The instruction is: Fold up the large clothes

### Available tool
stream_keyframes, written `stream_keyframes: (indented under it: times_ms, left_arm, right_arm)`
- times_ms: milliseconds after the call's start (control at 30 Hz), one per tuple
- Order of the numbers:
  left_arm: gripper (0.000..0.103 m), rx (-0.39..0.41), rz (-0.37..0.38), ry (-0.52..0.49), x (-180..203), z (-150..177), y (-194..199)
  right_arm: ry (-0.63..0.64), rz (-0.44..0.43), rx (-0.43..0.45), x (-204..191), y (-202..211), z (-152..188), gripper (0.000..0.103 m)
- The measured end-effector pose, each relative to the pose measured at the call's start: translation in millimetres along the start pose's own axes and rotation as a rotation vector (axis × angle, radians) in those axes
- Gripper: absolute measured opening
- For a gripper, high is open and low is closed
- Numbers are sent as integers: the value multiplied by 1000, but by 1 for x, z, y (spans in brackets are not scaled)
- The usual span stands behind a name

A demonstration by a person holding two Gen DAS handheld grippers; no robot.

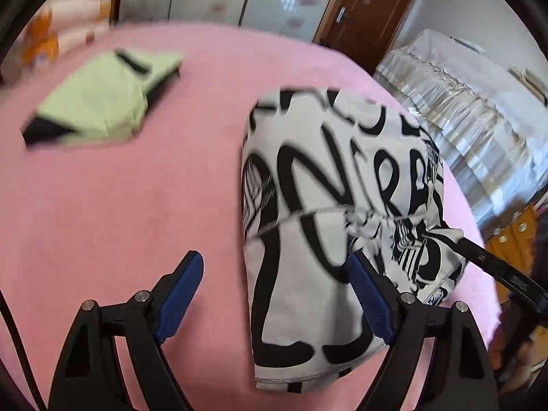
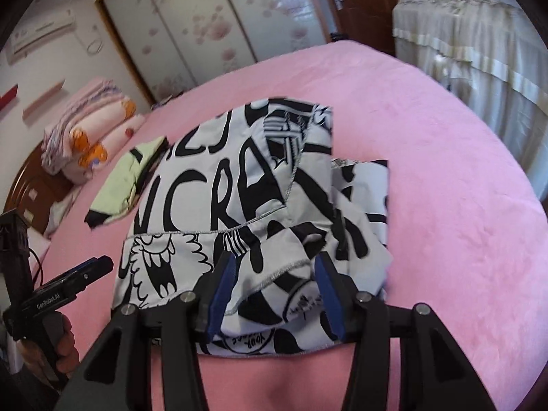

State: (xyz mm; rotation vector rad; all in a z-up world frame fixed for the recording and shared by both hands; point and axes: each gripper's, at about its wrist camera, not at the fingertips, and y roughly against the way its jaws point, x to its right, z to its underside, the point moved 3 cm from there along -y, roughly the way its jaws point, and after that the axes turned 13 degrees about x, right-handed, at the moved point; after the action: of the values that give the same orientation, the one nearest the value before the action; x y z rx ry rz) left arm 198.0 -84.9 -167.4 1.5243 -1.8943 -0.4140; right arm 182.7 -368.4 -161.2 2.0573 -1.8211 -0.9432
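A white garment with black graffiti lettering (image 1: 318, 205) lies folded into a compact bundle on the pink bed (image 1: 120, 205). It also shows in the right wrist view (image 2: 246, 185). My left gripper (image 1: 274, 267) is open, its left finger over bare bed and its right finger over the garment's near part. My right gripper (image 2: 274, 267) is open just above the garment's near edge, with loose folds between its blue pads (image 2: 221, 287). The left gripper also shows at the left of the right wrist view (image 2: 82, 274).
A folded light-green garment with black trim (image 1: 99, 102) lies on the bed to the far left. Pillows (image 2: 85, 137) sit at the headboard. A wardrobe (image 2: 191, 34), a brown door (image 1: 370, 13) and covered furniture (image 1: 472, 109) stand beyond the bed.
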Motion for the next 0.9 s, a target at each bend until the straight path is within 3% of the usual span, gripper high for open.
stream_keyframes:
  times_ms: [67,200,267,400,467,567,633,700,900]
  left_arm:
    - [85,-46,31,27,-7,12,-12]
    - [85,-41,67,41,-2,21,-20]
    - [83,-31,63,5,8,18,-20]
    - [81,4,60,-94,33,18,-17]
    - [76,-12,40,-148,48,27,-24]
    - [77,-4,-10,-241,65,40,-25]
    - [78,21,-53,-309,76,45,-24]
    - [78,5,-55,-294,75,44,-24]
    - [80,-86,38,-193,55,26,-13]
  right_arm:
    - [11,-17,-44,3,-17,1,47]
    - [74,-27,-131,1,-36,11,19]
    - [68,-26,-124,1,-27,8,15]
    - [82,-21,65,-2,30,-13,14]
    - [73,13,58,8,28,-6,14]
    - [6,88,-29,44,-3,34,14]
    - [-59,81,-23,58,-11,48,15]
    - [-115,79,-8,60,-9,45,16]
    - [-109,68,-46,44,10,16,24]
